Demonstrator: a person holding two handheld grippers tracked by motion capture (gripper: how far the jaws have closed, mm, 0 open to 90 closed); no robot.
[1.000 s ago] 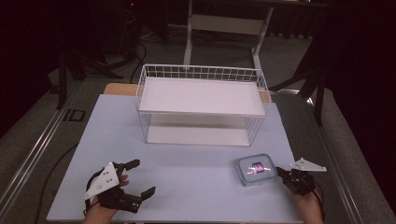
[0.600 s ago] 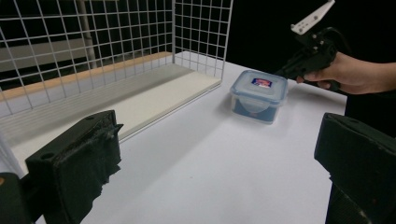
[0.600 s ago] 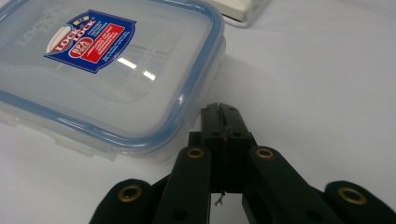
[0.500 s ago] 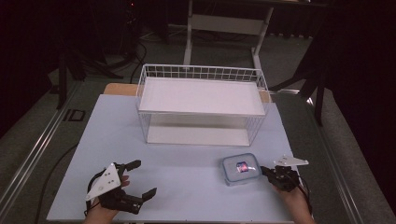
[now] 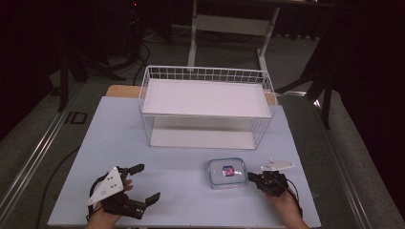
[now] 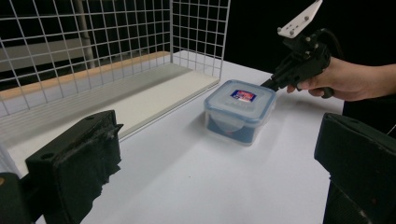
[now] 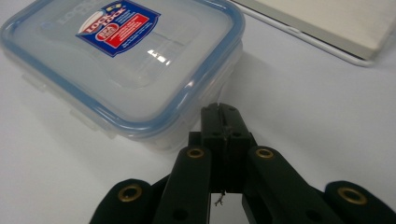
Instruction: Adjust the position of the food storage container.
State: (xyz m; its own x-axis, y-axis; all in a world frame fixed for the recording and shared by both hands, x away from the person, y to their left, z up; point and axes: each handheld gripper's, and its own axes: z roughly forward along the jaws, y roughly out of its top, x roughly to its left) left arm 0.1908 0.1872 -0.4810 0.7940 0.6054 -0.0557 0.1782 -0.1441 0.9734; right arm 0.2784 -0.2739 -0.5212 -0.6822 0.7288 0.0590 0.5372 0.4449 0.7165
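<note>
A clear square food container [image 5: 227, 172] with a blue-rimmed lid and a red and blue label lies flat on the white table [image 5: 181, 191], in front of the wire basket. My right gripper [image 5: 249, 177] is shut, and its joined tips touch the container's right side wall [image 7: 219, 112]. Nothing shows between the jaws. In the left gripper view the same container [image 6: 238, 109] sits ahead with the right gripper [image 6: 268, 85] against its far edge. My left gripper [image 5: 148, 183] rests open at the table's front left, apart from the container, with nothing in it [image 6: 217, 177].
A white wire basket [image 5: 205, 98] with a white upper shelf and open front stands at the middle back of the table; its base board [image 7: 327, 23] lies just beyond the container. Dark floor and stand legs surround the table.
The right gripper has slid left across the table, and the container has moved left with it, staying against its tips. The left gripper has kept still.
</note>
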